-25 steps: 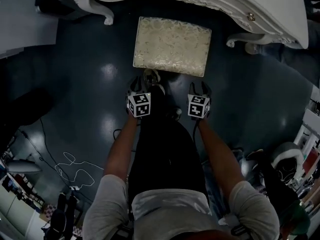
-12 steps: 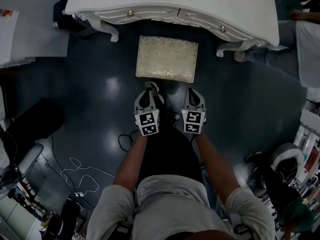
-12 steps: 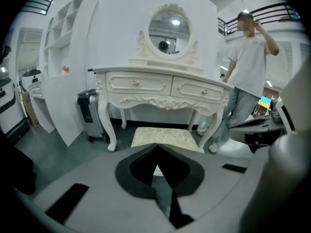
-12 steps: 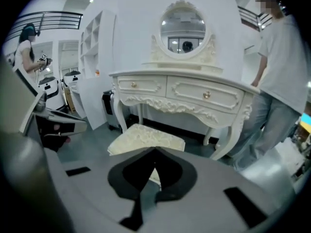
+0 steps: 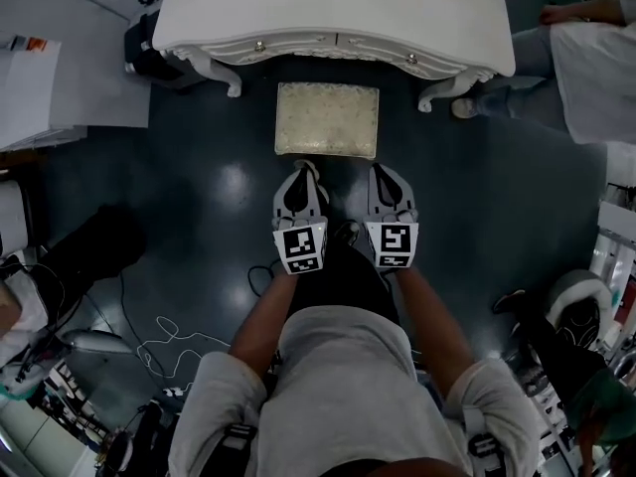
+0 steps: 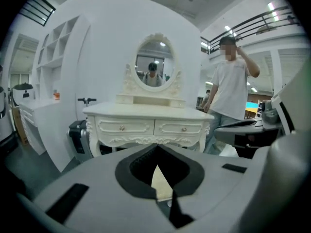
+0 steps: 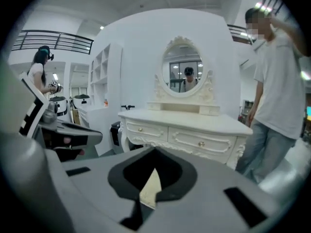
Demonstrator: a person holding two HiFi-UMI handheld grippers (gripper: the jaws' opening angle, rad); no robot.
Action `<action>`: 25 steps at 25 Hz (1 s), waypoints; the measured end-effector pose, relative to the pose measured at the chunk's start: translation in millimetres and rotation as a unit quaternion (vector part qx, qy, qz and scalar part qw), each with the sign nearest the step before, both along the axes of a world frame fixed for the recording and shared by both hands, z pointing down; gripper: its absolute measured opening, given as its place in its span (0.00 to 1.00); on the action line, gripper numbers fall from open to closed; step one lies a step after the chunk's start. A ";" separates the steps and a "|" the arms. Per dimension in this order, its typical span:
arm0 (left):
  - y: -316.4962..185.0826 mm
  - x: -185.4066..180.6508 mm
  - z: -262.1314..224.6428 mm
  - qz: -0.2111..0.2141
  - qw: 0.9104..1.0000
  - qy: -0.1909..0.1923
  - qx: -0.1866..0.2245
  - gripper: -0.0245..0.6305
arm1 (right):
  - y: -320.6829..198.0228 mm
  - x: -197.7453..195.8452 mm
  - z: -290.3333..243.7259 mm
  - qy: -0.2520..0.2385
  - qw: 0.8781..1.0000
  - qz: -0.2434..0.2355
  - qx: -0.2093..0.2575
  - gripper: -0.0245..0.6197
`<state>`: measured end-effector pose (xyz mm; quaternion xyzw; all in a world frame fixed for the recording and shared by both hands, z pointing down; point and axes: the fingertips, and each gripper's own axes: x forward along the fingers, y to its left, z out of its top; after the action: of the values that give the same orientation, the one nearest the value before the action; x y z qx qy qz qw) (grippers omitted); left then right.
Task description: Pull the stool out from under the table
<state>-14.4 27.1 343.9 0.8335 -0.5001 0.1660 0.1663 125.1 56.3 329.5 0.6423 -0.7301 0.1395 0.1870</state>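
Note:
The stool [image 5: 327,119] has a cream patterned cushion. It stands on the dark floor just in front of the white dressing table [image 5: 328,18], with its far edge close to the table's front. My left gripper [image 5: 301,170] and right gripper [image 5: 387,172] hang side by side above the floor on the near side of the stool, clear of it. Both are shut with nothing between their jaws. In the left gripper view, the left gripper [image 6: 160,195] shows only a sliver of the cushion [image 6: 159,177] through its closed jaws. The right gripper [image 7: 139,204] shows the same sliver.
A person [image 5: 586,48] stands at the table's right end. A dark case [image 5: 149,48] sits by the table's left leg. An oval mirror [image 6: 153,67] tops the table. White cables [image 5: 149,351] and dark gear [image 5: 79,251] lie at the left. More equipment [image 5: 576,326] stands at the right.
Both grippers have risen and drawn back from the stool's near edge. The head camera has also gone up, so the stool and table look smaller. The stool has stayed in place.

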 end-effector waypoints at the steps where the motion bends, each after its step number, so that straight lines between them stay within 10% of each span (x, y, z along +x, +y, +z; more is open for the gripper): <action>1: 2.5 2.2 -16.3 0.005 1.000 0.004 0.012 0.05 | 2.7 -1.1 -14.9 -0.004 1.000 0.001 0.011 0.06; 25: 30.0 38.6 -182.4 0.082 0.989 0.049 0.113 0.05 | 32.4 -5.2 -174.0 -0.004 0.995 -0.004 0.103 0.06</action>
<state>24.3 57.2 161.5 0.8921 -0.4371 0.0802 0.0816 120.0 88.7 155.5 0.6546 -0.7439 0.0653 0.1171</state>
